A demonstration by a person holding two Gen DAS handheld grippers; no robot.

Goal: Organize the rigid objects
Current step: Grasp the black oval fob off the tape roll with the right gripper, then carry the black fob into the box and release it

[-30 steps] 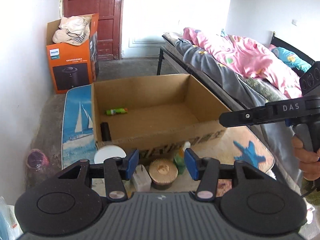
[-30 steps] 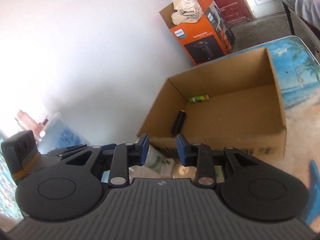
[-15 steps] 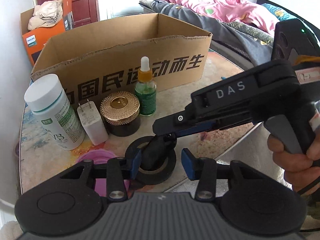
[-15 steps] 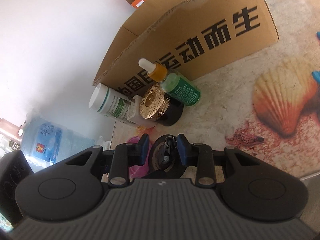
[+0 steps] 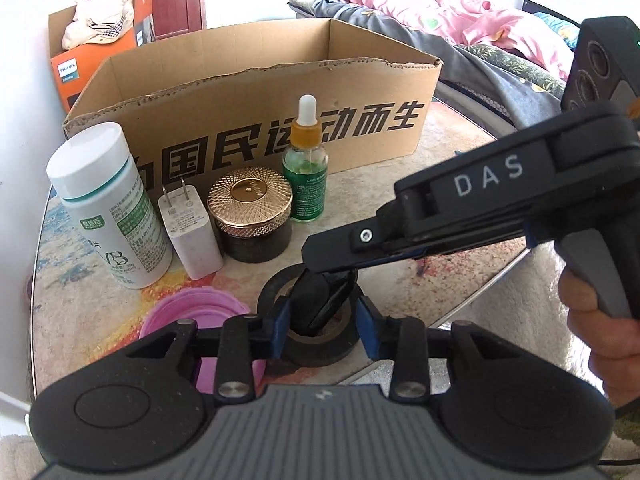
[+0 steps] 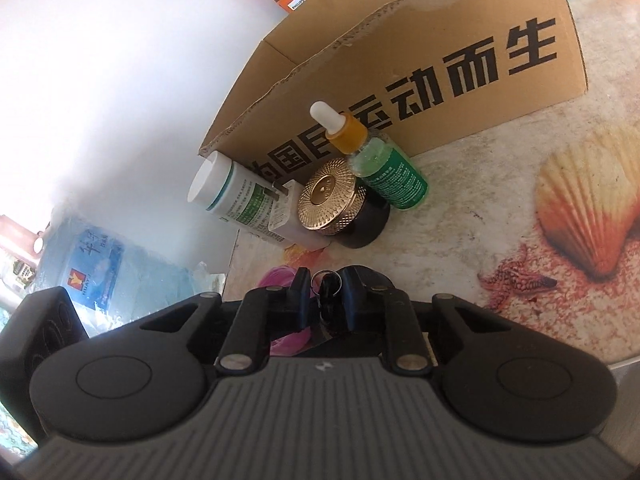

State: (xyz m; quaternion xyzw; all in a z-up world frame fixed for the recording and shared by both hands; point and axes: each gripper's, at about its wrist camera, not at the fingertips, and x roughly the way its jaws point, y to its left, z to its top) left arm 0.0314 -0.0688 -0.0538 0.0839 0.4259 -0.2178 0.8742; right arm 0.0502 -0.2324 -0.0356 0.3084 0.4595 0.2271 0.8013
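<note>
A: The black tape roll (image 5: 316, 344) lies flat on the tabletop (image 5: 432, 152), near its front edge, straddled by the left claw (image 5: 322, 330), whose jaws have just been closing and appear to be touching its sides. The right claw (image 6: 326, 298) has been clamped on the dark key fob (image 5: 320, 300) standing in the roll's hole.

B: If the fob is lifted crooked, the roll could be dragged along and dropped off the edge.

On the bench (image 5: 460, 148), bottle (image 5: 108, 208), charger (image 5: 190, 232), jar (image 5: 250, 216) and dropper bottle (image 5: 306, 168) line up before the box (image 5: 248, 92); tape roll (image 5: 320, 344) lies nearer.
</note>
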